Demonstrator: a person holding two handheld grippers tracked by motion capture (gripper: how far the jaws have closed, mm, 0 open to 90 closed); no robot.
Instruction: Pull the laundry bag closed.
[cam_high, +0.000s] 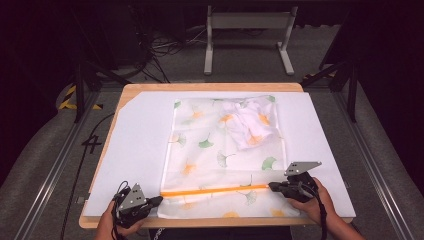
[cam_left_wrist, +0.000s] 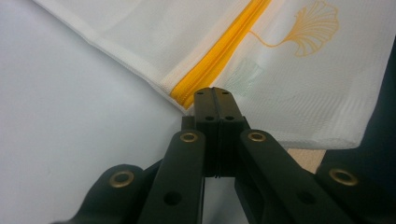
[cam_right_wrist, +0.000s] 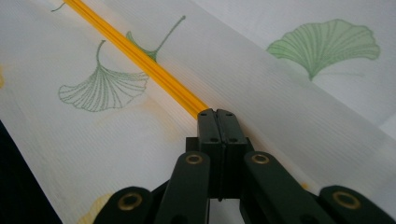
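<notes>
Tongs (cam_high: 159, 200) (cam_high: 272, 186) at opposite zipper (cam_high: 215, 190) ends

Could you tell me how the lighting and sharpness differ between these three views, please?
High view: bright, even light on the white table cover, dark surroundings, overall soft, with no hard shadows around the mesh bag. Left gripper view: the yellow zipper is fairly sharp, while the near jaw links are blurred. Right gripper view: the green leaf prints look crisp, and the bottom-left corner falls dark.

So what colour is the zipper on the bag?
Orange-yellow zipper, clearest in the right gripper view.
</notes>
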